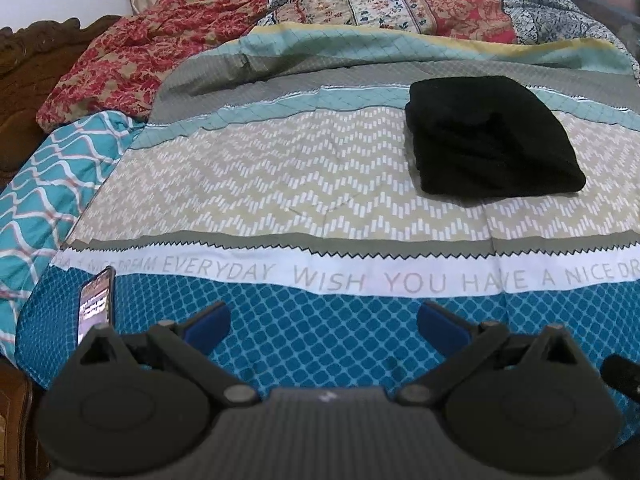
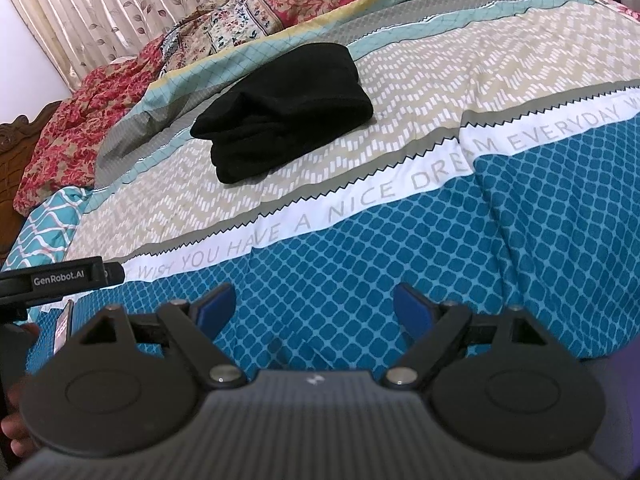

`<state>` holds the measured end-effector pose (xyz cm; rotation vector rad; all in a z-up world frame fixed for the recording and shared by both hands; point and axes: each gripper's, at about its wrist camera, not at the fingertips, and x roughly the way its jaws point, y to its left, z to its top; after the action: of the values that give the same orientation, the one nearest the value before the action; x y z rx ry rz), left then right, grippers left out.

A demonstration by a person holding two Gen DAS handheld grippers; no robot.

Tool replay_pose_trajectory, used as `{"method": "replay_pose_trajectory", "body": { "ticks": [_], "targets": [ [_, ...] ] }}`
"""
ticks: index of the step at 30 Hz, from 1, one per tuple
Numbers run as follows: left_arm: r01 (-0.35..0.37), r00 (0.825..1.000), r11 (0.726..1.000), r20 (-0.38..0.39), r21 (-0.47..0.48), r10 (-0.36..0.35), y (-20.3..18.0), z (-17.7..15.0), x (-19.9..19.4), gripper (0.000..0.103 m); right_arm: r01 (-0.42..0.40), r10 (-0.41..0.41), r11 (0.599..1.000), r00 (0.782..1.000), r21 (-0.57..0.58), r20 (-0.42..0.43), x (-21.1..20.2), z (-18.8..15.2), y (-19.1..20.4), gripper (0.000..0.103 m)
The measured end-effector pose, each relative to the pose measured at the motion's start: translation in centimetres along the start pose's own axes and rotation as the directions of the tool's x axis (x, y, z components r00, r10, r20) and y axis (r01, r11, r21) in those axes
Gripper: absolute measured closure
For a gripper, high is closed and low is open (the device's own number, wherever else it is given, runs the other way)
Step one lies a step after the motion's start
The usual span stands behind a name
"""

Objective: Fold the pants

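The black pants (image 1: 492, 136) lie folded into a thick, compact bundle on the bed, resting on the beige zigzag band of the bedspread (image 1: 280, 184). In the left wrist view they sit in the upper right of the frame; in the right wrist view they (image 2: 284, 108) sit upper centre, a little left of the middle, with the stacked folded edges facing the lower left. Neither gripper touches them; both are well apart from the bundle, down at the near edge of the bed over the blue diamond-patterned band.

The left gripper (image 1: 323, 326) fills the bottom of its frame, its two blue-padded fingers (image 1: 208, 326) spread wide with only bedspread showing between them, holding nothing. The right gripper (image 2: 315, 312) looks the same from its own camera: jaws wide apart, blue pads (image 2: 412, 312) angled outward, nothing between them.

A white strip with grey lettering (image 1: 360, 278) runs across the bedspread between the grippers and the pants. At the lower left of the left wrist view a phone (image 1: 96, 306) stands propped on edge with its screen lit. At the left edge of the right wrist view a black piece marked "GenRobot.AI" (image 2: 56, 280) juts in, and a bit of a hand (image 2: 16, 432) shows at the lower left corner. A crumpled red floral quilt (image 1: 132, 68) is heaped at the far side of the bed, with a leaf-print curtain (image 2: 100, 12) behind it and a carved wooden headboard (image 1: 24, 68) at the left.
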<state>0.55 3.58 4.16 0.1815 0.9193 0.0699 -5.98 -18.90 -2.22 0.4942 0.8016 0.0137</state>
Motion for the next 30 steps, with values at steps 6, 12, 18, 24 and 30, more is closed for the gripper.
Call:
{"method": "replay_pose_trajectory", "body": {
  "ticks": [6, 12, 18, 24, 30],
  "targets": [
    [-0.015, 1.000, 1.000, -0.022, -0.001, 0.015, 0.15, -0.08, 0.40, 0.000, -0.001, 0.001, 1.000, 1.000, 0.005, -0.004, -0.03, -0.02, -0.10, 0.015],
    [-0.020, 0.999, 1.000, -0.026, 0.001, 0.020, 0.21, -0.21, 0.43, 0.000, 0.000, 0.000, 1.000, 1.000, 0.012, -0.009, -0.02, -0.08, -0.18, 0.015],
    [-0.038, 0.999, 0.999, -0.022, 0.010, 0.038, 0.20, -0.30, 0.42, 0.000, 0.000, 0.000, 1.000, 1.000, 0.013, -0.009, -0.02, -0.05, -0.19, 0.015],
    [-0.040, 0.999, 0.999, -0.032, 0.016, 0.040, 0.20, -0.32, 0.53, 0.000, 0.000, 0.000, 1.000, 1.000, 0.013, -0.008, -0.04, -0.02, -0.18, 0.015],
    [-0.025, 0.999, 0.999, -0.038, 0.021, 0.026, 0.02, -0.36, 0.45, 0.000, 0.003, -0.003, 1.000, 1.000, -0.001, 0.006, -0.24, -0.07, 0.06, 0.015]
  ]
}}
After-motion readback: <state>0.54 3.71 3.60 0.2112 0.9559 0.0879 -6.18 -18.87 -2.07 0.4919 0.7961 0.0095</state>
